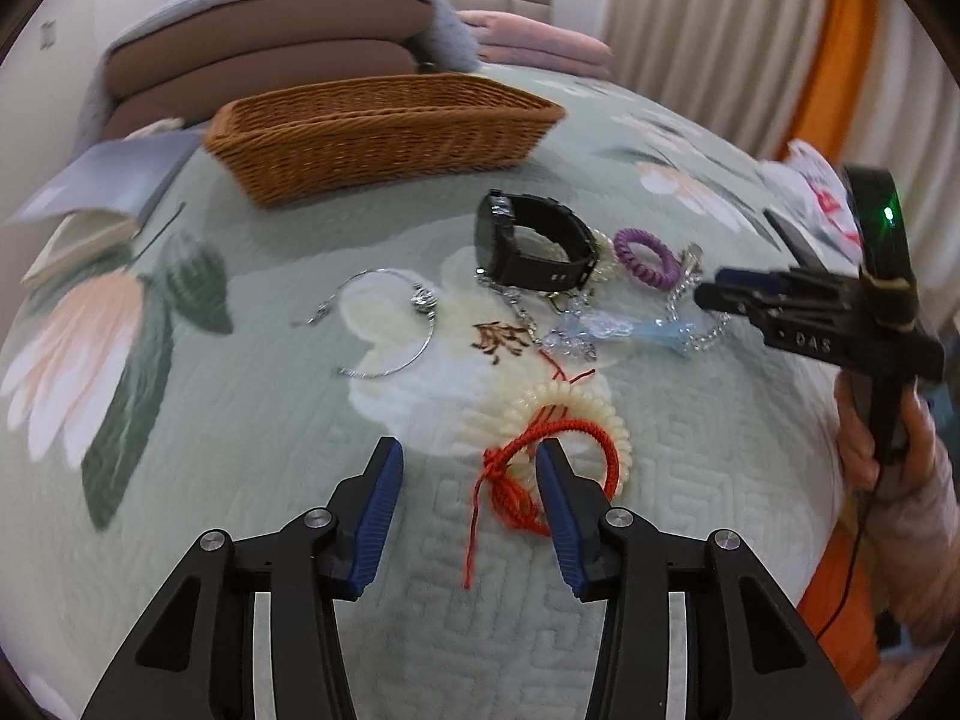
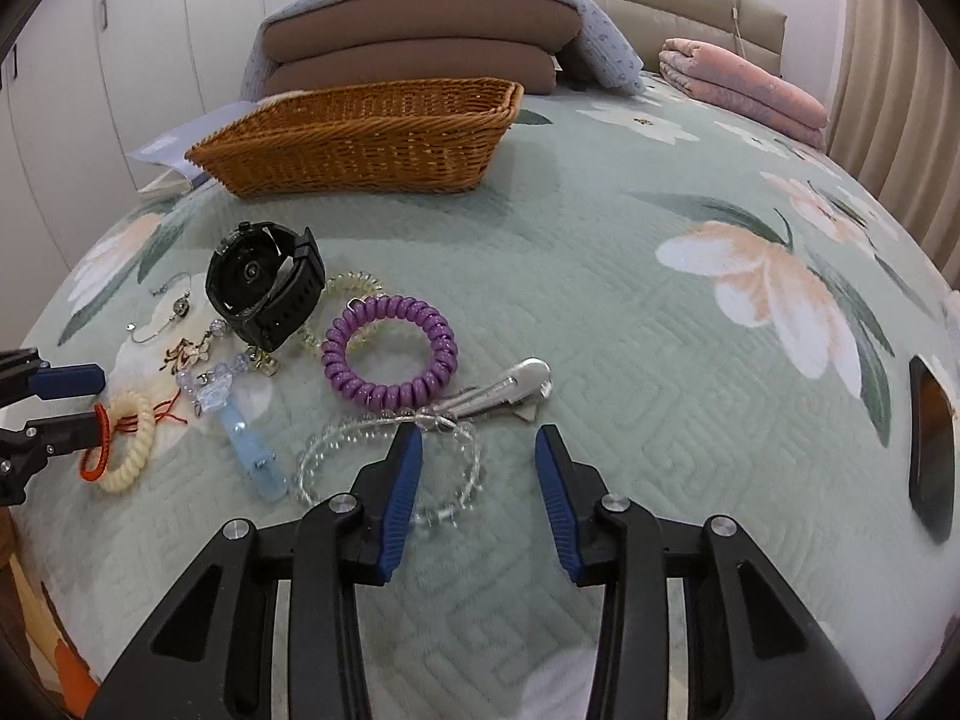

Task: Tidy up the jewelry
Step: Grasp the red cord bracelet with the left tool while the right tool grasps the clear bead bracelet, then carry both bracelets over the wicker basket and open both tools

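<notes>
Jewelry lies scattered on a green flowered bedspread. My left gripper (image 1: 468, 456) is open, low over the bed, with its right finger inside the loop of a red cord bracelet (image 1: 606, 450) that lies on a cream coil band (image 1: 576, 402). A black watch (image 1: 528, 240), a purple coil band (image 1: 648, 258), a silver bangle (image 1: 390, 324) and a blue beaded charm (image 1: 636, 330) lie beyond. My right gripper (image 2: 477, 441) is open and empty over a clear bead bracelet (image 2: 312, 462), near a silver hair clip (image 2: 510, 387). A wicker basket (image 2: 360, 144) stands behind.
Stacked brown cushions (image 2: 420, 48) under a grey blanket and a folded pink blanket (image 2: 744, 84) lie at the bed's head. A booklet (image 1: 102, 180) sits left of the basket. A dark phone (image 2: 930, 450) lies at the right. Curtains hang on the right.
</notes>
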A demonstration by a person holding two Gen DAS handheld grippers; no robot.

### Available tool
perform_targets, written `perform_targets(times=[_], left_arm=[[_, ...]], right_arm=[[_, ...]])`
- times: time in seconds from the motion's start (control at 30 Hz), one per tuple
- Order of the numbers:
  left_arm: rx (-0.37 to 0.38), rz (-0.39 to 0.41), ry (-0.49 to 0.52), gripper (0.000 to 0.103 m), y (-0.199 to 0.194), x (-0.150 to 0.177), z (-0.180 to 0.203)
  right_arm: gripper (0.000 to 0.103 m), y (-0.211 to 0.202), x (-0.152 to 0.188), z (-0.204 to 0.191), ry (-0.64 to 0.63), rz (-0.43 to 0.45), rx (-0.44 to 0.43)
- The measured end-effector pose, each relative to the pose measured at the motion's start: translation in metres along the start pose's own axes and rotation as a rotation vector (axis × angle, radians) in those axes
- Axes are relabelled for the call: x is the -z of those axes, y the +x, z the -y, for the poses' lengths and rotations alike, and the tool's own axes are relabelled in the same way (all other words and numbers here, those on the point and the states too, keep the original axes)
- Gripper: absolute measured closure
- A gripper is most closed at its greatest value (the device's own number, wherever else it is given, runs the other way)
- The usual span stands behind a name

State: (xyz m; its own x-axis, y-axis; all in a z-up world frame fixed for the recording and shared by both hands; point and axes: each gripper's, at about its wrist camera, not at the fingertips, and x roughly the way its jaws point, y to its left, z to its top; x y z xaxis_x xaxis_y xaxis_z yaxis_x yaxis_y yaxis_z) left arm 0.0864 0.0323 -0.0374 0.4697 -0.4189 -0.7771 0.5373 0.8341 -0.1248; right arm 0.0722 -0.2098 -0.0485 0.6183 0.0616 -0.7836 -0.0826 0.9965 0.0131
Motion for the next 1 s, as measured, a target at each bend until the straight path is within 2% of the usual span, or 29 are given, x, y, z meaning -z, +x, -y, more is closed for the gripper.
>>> perform_targets(times=[0.03, 0.1, 0.13, 0.17, 0.2, 0.3, 0.37, 0.53, 0.63, 0.7, 0.8, 1.0], left_arm=[[0.012, -0.009, 0.018, 0.060, 0.002, -0.003, 0.002], [0.025, -0.024, 0.043, 0.066, 0.005, -0.005, 0.006], [0.013, -0.024, 0.056, 0.073, 0.006, -0.005, 0.009], [0.012, -0.025, 0.069, 0.087, 0.006, -0.006, 0.013], [0.011, -0.022, 0.074, 0.088, 0.006, -0.006, 0.015], [-0.005, 0.011, 0.078, 0.089, 0.001, -0.005, 0.021], [0.011, 0.031, 0.059, 0.090, -0.005, -0.004, 0.020], [0.081, 0.111, 0.000, 0.090, -0.031, -0.006, 0.013], [0.175, 0.150, -0.047, 0.090, -0.048, -0.011, 0.005], [0.205, 0.158, -0.066, 0.090, -0.049, -0.014, 0.004], [0.168, 0.117, -0.085, 0.090, -0.038, -0.012, 0.001], [0.173, 0.011, -0.098, 0.089, -0.008, 0.001, 0.001]], right_arm=[[0.061, 0.001, -0.001, -0.002, -0.010, -0.001, 0.004], [0.072, 0.001, -0.001, -0.007, -0.033, 0.001, -0.004], [0.083, 0.000, 0.000, -0.009, -0.043, 0.005, -0.009], [0.091, -0.001, 0.001, -0.012, -0.054, 0.009, -0.005], [0.092, -0.002, 0.002, -0.014, -0.063, 0.012, 0.000], [0.092, -0.007, 0.005, -0.016, -0.068, 0.026, 0.001], [0.093, -0.013, 0.008, -0.013, -0.053, 0.036, -0.024], [0.093, -0.034, 0.010, -0.010, -0.043, 0.085, -0.054], [0.093, -0.041, 0.006, -0.012, -0.053, 0.108, -0.054], [0.093, -0.040, 0.005, -0.015, -0.060, 0.103, -0.046], [0.093, -0.034, 0.007, -0.016, -0.058, 0.082, -0.038], [0.093, -0.023, 0.017, -0.008, -0.040, 0.036, -0.030]])
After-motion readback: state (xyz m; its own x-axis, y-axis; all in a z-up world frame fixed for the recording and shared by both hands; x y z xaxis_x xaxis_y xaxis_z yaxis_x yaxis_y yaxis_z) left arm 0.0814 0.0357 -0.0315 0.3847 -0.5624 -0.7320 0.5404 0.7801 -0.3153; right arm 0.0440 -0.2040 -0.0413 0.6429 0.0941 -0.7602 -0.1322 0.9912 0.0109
